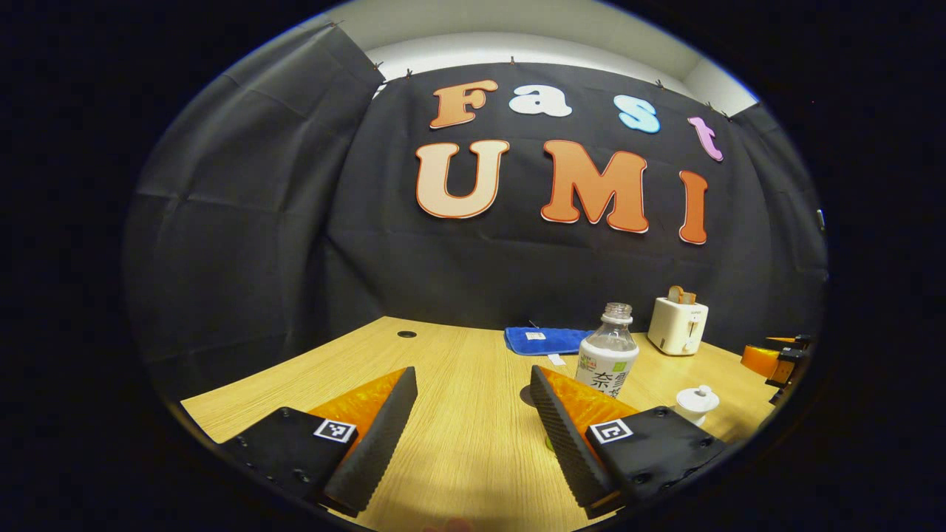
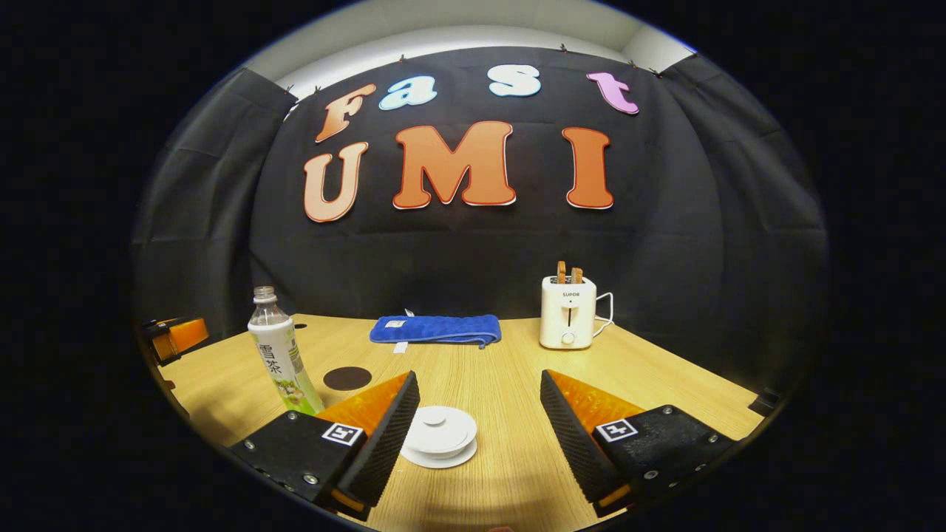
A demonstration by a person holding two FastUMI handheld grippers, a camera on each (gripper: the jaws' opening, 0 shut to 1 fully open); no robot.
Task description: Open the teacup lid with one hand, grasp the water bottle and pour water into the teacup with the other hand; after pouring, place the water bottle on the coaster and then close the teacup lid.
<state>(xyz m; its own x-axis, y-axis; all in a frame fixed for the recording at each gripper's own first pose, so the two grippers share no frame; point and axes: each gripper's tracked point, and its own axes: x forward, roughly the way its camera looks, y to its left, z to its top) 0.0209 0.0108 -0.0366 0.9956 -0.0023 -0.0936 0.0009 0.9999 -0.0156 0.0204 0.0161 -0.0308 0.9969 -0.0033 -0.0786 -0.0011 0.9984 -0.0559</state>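
in the left gripper view the left gripper [image 1: 473,428] hangs over the wooden table [image 1: 458,443] with its fingers spread wide apart and nothing between them; the water bottle [image 1: 607,355], uncapped and upright, rises just behind its right-hand finger, and the lidded white teacup [image 1: 696,403] sits further right near the table edge. in the right gripper view the right gripper [image 2: 477,428] is also parted wide, holding nothing, with the teacup [image 2: 440,436], lid on, lying in the gap close to the left-hand finger. the water bottle [image 2: 281,355] stands to the left, the dark round coaster [image 2: 347,378] just beside it. a folded blue cloth [image 2: 436,329] and a white toaster [image 2: 567,314] sit at the back.
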